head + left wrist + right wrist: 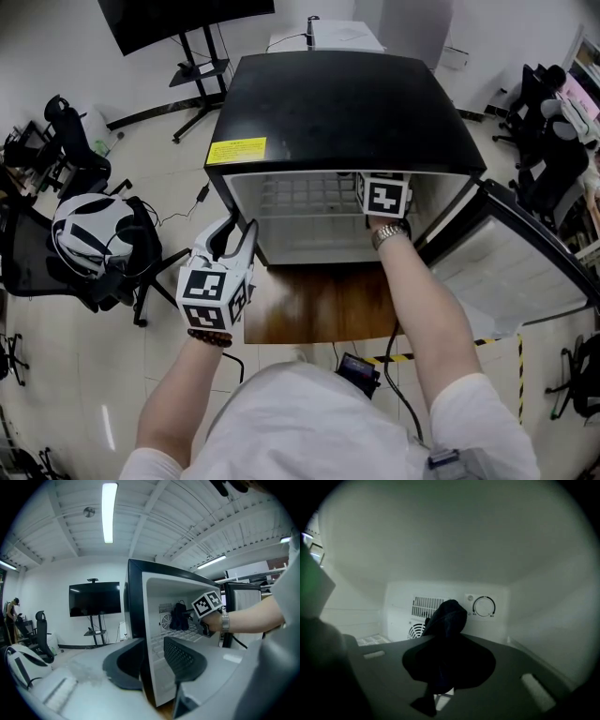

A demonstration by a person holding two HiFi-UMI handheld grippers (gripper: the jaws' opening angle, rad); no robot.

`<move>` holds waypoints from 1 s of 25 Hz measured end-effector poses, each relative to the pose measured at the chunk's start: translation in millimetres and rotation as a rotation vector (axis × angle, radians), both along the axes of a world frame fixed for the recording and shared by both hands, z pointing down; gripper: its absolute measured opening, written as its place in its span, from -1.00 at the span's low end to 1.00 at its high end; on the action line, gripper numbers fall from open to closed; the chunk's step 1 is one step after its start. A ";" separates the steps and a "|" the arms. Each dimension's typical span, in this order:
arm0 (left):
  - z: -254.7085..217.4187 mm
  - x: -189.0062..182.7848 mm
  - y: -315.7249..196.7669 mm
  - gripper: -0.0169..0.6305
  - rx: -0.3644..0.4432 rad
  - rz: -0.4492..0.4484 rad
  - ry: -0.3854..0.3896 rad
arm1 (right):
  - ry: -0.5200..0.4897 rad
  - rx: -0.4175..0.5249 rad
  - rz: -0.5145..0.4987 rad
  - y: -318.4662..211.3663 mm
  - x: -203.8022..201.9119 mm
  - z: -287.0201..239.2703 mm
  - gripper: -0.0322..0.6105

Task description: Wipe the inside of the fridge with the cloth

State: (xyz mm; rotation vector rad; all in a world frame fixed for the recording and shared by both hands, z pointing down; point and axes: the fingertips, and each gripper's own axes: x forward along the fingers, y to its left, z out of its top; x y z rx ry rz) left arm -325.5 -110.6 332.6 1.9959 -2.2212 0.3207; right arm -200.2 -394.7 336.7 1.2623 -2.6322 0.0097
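A black mini fridge [347, 103] stands on a wooden table [309, 305] with its door [516, 267] swung open to the right. My right gripper [384, 197] reaches into the white interior, shut on a dark cloth [445, 620]. The cloth is bunched up between the jaws and hangs in front of the back wall's vent [425, 605] and dial [483, 606]. The left gripper view shows that cloth [179, 617] above the wire shelf [187, 634]. My left gripper [236, 234] stays outside at the fridge's front left corner, with its jaws either side of the left wall [146, 658].
A wire shelf [300, 197] spans the fridge's inside. An office chair with a black-and-white bag [89, 234] stands on the floor at the left. A television on a stand [95, 599] is beyond the fridge. More chairs [548, 141] sit at the right.
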 end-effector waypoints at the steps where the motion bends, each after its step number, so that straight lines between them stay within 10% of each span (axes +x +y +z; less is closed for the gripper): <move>1: 0.0 -0.8 0.3 -0.53 0.000 -0.006 0.000 | -0.002 -0.007 0.008 -2.2 3.4 1.1 -0.73; 25: 1.3 -4.8 2.7 -0.53 0.000 -0.042 0.010 | 0.002 -0.034 0.143 -16.2 49.7 2.4 -0.73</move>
